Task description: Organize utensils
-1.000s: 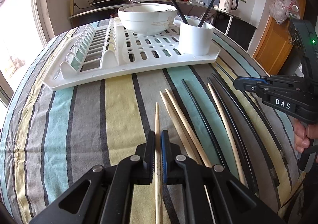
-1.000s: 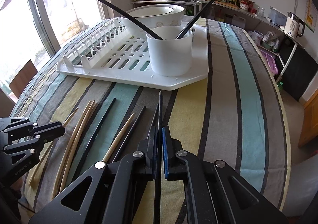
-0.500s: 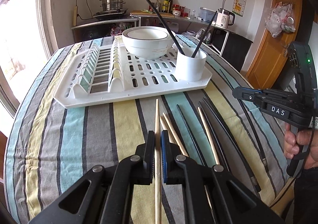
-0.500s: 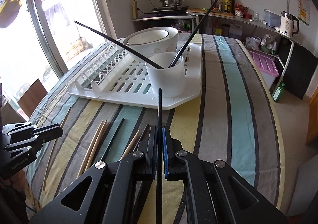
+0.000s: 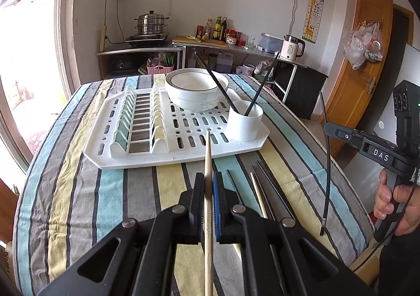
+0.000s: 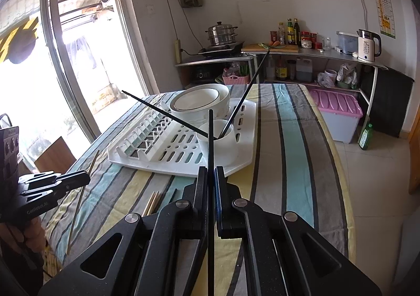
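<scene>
A wooden chopstick (image 5: 208, 164) is clamped in the left tool (image 5: 209, 185), its tip reaching forward over the near edge of the white drying rack (image 5: 147, 159). A black chopstick (image 6: 210, 143) is pinched in the right tool (image 6: 210, 180), raised clear of the striped cloth on the tabletop (image 6: 288, 154), its tip crossing in front of the white cup (image 6: 223, 143).

Just below and right of the left tool, more loose chopsticks (image 5: 258, 191), pale and black, lie side by side on the cloth, pointing toward the rack. Left of these the cloth is bare up to the rack's edge.

Ahead of both tools the cup stands at the rack's near right corner, already holding two black chopsticks (image 5: 256, 91) that lean apart in a V. Beyond the cup sit stacked white bowls (image 5: 195, 88); the slotted plate rows occupy the rack's left half. Right of the rack, the tabletop is open cloth to its far edge.
</scene>
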`<state>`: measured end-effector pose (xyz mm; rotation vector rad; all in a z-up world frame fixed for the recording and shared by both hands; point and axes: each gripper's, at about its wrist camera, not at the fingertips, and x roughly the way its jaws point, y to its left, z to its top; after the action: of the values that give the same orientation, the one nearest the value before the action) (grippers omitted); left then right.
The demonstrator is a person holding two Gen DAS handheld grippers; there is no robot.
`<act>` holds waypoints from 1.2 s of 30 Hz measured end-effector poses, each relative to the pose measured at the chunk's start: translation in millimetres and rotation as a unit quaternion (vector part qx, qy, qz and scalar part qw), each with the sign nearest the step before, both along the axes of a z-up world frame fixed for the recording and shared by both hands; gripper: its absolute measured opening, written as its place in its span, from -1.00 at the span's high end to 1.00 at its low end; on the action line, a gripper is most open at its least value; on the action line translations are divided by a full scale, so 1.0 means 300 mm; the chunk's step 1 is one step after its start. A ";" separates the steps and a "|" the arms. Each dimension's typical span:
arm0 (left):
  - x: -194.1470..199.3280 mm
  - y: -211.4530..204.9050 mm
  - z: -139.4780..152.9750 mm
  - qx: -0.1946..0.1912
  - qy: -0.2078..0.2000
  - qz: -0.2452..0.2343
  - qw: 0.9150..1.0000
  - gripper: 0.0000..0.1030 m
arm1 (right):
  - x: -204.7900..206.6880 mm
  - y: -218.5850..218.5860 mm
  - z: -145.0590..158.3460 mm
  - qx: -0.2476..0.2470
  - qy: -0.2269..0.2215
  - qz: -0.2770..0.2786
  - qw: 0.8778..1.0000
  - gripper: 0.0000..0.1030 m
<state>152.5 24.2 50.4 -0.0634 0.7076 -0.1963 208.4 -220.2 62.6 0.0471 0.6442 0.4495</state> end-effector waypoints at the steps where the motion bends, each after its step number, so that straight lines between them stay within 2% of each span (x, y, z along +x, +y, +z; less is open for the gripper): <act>1: -0.001 0.000 0.004 0.000 -0.001 0.000 1.000 0.87 | -0.003 0.000 0.002 -0.001 -0.002 0.001 1.000 0.91; 23: -0.038 -0.004 0.078 -0.028 -0.035 -0.015 0.999 0.87 | -0.042 -0.006 0.044 0.006 -0.025 -0.006 1.000 0.91; 36: 0.047 -0.084 0.141 -0.025 -0.053 -0.044 0.997 0.87 | -0.041 -0.007 0.109 0.006 -0.051 -0.010 0.999 0.91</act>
<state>166.6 -0.8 92.8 -0.0702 0.5997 -0.2998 196.1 -222.1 95.3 0.0415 0.5406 0.4330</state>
